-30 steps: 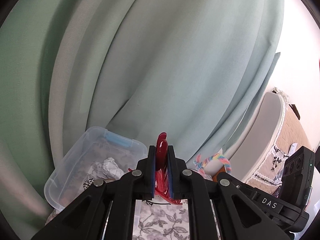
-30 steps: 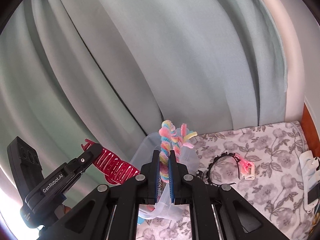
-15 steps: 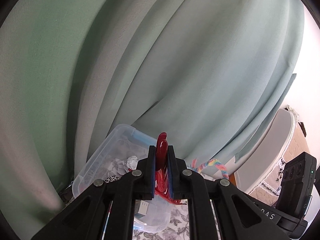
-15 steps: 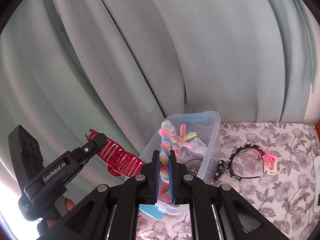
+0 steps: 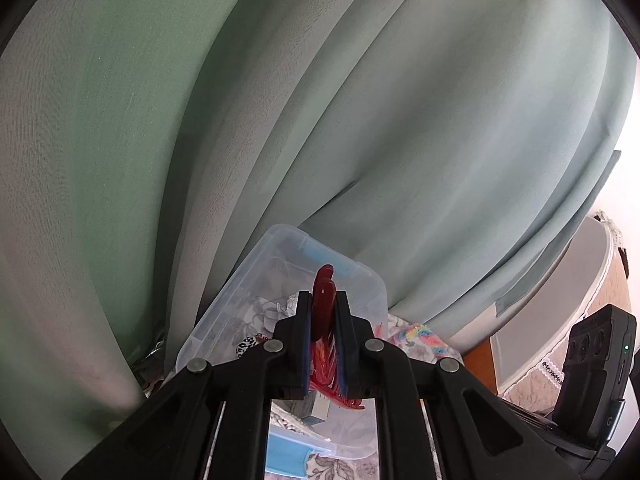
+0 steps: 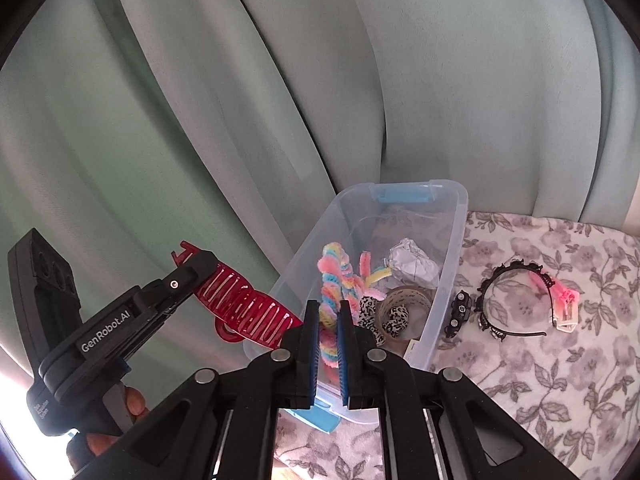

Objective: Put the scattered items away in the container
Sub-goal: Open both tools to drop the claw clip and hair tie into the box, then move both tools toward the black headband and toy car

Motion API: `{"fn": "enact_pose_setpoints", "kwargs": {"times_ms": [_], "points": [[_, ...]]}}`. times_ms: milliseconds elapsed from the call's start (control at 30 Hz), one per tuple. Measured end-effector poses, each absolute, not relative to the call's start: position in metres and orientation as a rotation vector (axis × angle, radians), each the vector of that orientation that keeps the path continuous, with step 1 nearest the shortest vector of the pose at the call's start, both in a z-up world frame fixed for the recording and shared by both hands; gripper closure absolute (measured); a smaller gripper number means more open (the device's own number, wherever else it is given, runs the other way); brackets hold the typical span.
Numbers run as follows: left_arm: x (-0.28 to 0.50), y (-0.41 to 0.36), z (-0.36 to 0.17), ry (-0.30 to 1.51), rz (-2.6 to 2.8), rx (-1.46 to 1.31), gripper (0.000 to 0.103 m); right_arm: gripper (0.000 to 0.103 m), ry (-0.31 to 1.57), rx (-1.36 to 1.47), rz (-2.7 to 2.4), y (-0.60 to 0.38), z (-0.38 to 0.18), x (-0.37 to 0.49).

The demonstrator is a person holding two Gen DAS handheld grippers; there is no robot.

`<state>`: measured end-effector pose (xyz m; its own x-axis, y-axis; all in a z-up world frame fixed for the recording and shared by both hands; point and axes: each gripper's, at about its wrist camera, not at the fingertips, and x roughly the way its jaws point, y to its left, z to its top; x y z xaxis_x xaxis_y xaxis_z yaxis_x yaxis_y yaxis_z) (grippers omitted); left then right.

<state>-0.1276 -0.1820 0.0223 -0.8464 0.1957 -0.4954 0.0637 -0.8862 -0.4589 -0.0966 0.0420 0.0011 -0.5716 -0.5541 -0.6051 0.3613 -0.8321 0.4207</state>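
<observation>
Left hand-held gripper (image 6: 188, 270) is clamped on the red hair claw (image 6: 248, 312), just left of the clear container (image 6: 456, 240). Right hand-held gripper (image 6: 329, 312) pinches the rainbow fuzzy twist (image 6: 332, 276) over the container's near end. Black headband (image 6: 508, 300) lies on the floral bed (image 6: 560, 380), right.

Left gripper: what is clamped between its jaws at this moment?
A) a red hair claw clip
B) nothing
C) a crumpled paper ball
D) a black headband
A: the left gripper is shut on the red hair claw clip, beside the clear container.
</observation>
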Motion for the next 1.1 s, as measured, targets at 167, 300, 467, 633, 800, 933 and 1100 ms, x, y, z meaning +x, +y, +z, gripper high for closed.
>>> {"fn": "enact_pose_setpoints", "kwargs": {"times_ms": [167, 300, 467, 633, 800, 933, 1100], "points": [[-0.137, -0.183, 0.009, -0.736, 2.847, -0.910, 0.093, 0.091, -0.336, 1.103, -2.360, 0.036, -0.013, -0.103], [-0.141, -0.183, 0.005, -0.735, 2.851, -0.929, 0.093, 0.091, -0.334, 1.138, -2.359, 0.034, -0.021, -0.108], [-0.149, -0.178, 0.003, -0.734, 2.842, -0.944, 0.078, 0.090, -0.301, 1.166, -2.363, 0.030, -0.026, -0.112], [-0.145, -0.185, 0.010, -0.711, 2.838, -0.937, 0.056, 0.072, -0.301, 1.183, -2.370, 0.030, -0.031, -0.118], [-0.145, -0.182, 0.009, -0.695, 2.835, -0.945, 0.042, 0.059, -0.318, 1.181, -2.383, 0.036, -0.031, -0.118], [-0.146, -0.174, 0.013, -0.666, 2.834, -0.949, 0.032, 0.046, -0.352, 1.176, -2.409, 0.050, -0.031, -0.117], [-0.147, -0.155, 0.018, -0.610, 2.825, -0.956, 0.030, 0.041, -0.421, 1.160, -2.450, 0.078, -0.028, -0.117]]}}
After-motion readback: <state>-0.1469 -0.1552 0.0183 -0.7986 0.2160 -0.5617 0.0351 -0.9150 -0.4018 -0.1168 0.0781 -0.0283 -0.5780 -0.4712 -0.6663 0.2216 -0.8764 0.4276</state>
